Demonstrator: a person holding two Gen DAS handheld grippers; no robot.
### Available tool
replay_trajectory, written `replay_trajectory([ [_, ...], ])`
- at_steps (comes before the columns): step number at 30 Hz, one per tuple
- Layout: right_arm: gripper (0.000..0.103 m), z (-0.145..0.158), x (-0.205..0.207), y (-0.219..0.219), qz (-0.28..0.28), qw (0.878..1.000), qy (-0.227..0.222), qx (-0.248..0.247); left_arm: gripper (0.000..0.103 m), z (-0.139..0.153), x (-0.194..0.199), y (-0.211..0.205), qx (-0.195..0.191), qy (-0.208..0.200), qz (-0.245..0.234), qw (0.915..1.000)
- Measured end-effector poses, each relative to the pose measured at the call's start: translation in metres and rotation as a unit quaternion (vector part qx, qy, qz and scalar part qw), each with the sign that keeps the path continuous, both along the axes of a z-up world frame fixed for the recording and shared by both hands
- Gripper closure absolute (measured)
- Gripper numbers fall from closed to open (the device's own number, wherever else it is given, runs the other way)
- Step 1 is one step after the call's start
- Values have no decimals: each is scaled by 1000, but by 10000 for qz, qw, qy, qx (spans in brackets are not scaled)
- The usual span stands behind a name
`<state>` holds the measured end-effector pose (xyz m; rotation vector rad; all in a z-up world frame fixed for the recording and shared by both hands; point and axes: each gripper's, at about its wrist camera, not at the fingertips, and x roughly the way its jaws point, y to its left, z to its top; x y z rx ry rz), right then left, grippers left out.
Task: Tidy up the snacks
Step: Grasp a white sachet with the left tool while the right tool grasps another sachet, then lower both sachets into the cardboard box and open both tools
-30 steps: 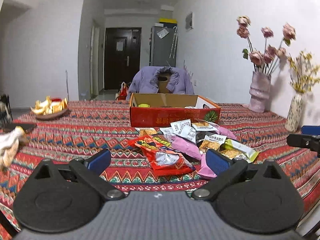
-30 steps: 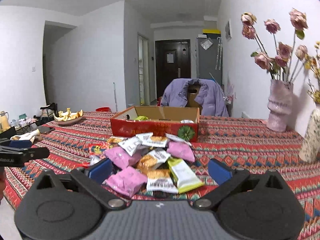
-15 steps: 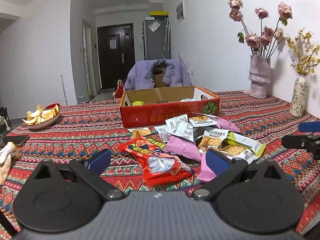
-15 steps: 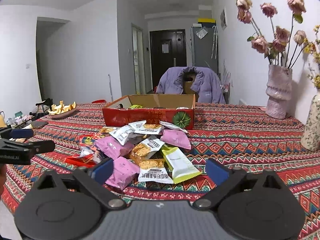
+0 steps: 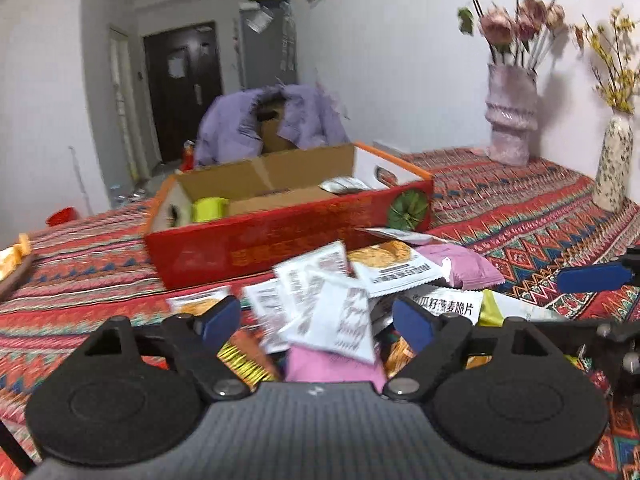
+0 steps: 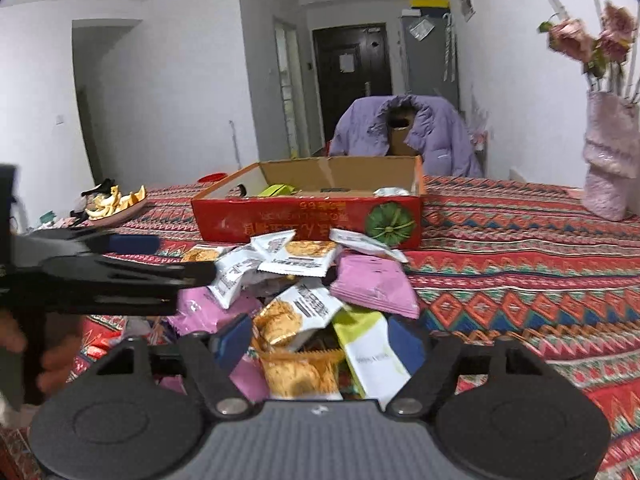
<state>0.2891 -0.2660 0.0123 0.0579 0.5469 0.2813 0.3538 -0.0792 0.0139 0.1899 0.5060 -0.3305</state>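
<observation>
A pile of snack packets lies on the patterned tablecloth in front of an open red cardboard box, which holds a yellow-green packet and a silver one. My left gripper hangs low over the pile with its jaws closing. White packets and a pink packet lie between its blue pads, which stand apart from them. My right gripper is closing too, around a gold biscuit packet and a green-and-white packet beside its right pad.
A pink vase with dried roses and a speckled vase stand at the table's right by the wall. A dish of orange peels sits at the far left. A purple jacket hangs on a chair behind the box.
Both grippers have moved forward and down into the snack pile, and both pairs of jaws have narrowed. The packets that lay ahead now sit between the fingers.
</observation>
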Motion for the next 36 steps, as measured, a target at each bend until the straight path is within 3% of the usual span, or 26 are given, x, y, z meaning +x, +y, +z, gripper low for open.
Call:
replay_trajectory([
  [3,36,-4,3,6,233,9996,113,-57,26,-8,16,-12,134,69,-94,9998],
  [4,37,-7,2,8,308,9994,167,-67,33,-12,20,-14,141,112,-91,9998],
  [5,40,-11,2,10,361,9990,257,-76,49,-14,23,-14,125,187,-76,9997],
  [6,44,-16,2,12,398,9985,373,-88,57,-17,27,-13,58,287,-44,9996],
  [12,48,-32,2,15,170,9979,565,-249,61,-11,13,-7,-64,166,14,9998],
  [16,60,-34,0,3,36,9969,773,149,62,11,-20,10,-218,-26,63,9997],
  [27,63,3,-61,6,-36,9997,120,197,62,48,-107,65,-698,-361,630,9949],
  [32,64,13,-72,9,-47,9997,-43,237,61,51,-121,69,-753,-496,617,9940],
  [36,64,24,-66,6,-16,9992,-91,383,62,57,-111,72,-946,-406,582,9930],
])
